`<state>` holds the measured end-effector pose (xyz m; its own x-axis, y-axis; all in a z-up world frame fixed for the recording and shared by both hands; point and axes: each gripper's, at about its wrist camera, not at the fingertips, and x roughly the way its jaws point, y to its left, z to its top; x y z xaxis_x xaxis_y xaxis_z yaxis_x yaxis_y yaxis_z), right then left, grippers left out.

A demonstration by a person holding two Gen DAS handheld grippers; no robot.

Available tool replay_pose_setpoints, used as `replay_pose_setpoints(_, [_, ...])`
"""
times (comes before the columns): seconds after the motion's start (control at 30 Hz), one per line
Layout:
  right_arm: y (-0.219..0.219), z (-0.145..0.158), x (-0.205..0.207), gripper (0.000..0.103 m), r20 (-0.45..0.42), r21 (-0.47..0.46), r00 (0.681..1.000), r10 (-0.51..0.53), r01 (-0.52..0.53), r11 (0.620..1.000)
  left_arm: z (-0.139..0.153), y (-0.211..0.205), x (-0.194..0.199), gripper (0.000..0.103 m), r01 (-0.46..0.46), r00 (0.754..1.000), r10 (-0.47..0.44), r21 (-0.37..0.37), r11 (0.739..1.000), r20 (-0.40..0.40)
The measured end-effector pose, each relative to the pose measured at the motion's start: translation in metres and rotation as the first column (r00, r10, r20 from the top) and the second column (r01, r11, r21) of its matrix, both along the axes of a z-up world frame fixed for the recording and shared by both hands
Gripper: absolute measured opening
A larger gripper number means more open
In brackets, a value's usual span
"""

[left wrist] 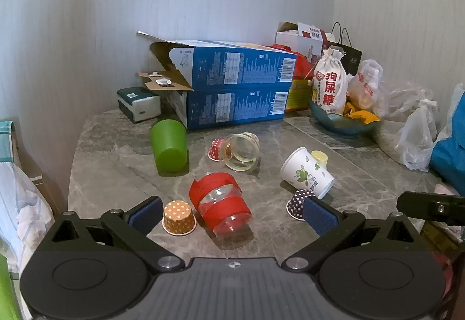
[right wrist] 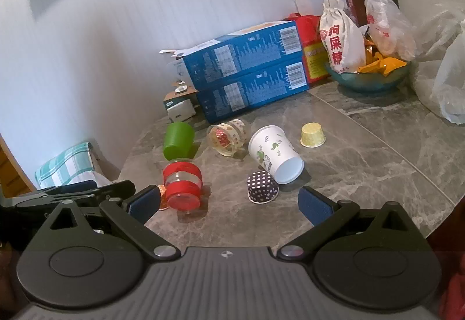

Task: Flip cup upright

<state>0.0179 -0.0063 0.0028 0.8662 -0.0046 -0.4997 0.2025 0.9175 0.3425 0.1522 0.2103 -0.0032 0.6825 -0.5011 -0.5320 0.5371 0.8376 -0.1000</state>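
Note:
Several cups lie on a grey marble table (left wrist: 116, 163). A clear cup with red bands (left wrist: 222, 208) (right wrist: 182, 189) lies on its side between my left gripper's fingers. A white paper cup (left wrist: 306, 173) (right wrist: 274, 154) and a clear printed cup (left wrist: 241, 152) (right wrist: 228, 138) also lie on their sides. A green cup (left wrist: 169, 145) (right wrist: 178, 139) stands upside down. Small orange (left wrist: 178, 216), dark dotted (left wrist: 298, 203) (right wrist: 261, 186), yellow (right wrist: 312, 134) and red dotted (left wrist: 216, 148) liners sit upside down. My left gripper (left wrist: 232, 216) is open. My right gripper (right wrist: 231, 205) is open, near the dark liner.
Two stacked blue boxes (left wrist: 238, 87) (right wrist: 247, 69) stand at the back. A tissue pack (left wrist: 139, 106) lies to their left. A teal bowl (left wrist: 344, 122) (right wrist: 367, 78) with snack bags and plastic bags (left wrist: 415, 133) fill the right. The table edge curves at the left.

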Motion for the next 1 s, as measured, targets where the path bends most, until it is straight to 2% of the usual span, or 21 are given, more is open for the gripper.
replay_pose_setpoints(1.0, [0.011,0.001,-0.002,0.102,0.018,-0.021,0.999,0.031,-0.031,0.999,0.009,0.014,-0.010,0.103,-0.006,1.000,0.006,-0.021,1.000,-0.004])
